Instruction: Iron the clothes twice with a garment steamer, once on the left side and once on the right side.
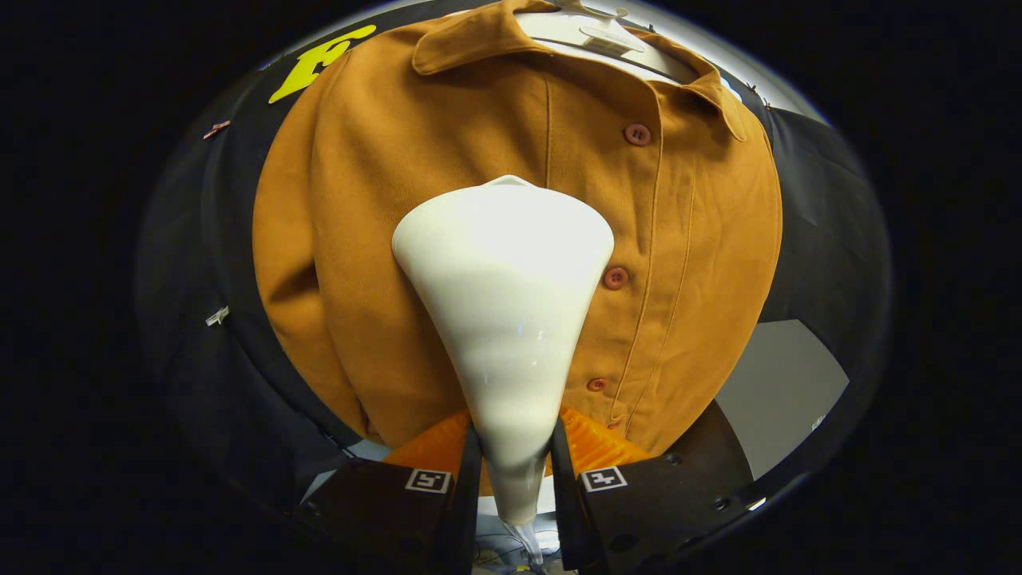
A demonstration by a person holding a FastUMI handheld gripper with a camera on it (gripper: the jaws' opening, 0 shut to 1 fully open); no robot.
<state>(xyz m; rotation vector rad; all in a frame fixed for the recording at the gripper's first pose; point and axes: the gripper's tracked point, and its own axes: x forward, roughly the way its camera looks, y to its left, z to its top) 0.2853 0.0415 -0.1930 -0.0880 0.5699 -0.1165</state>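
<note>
Two fingers (467, 479) of the tool (515, 471) clench the narrow neck of the white garment steamer (503, 319), one on each side, its wide head fanning out ahead of them against the front of the brown shirt (359, 239). That shirt hangs on a white hanger (607, 36) before the black cloth wall (192, 263). Three buttons (636, 134) run down the placket just right of the steamer head, which hides the middle of the shirt.
</note>
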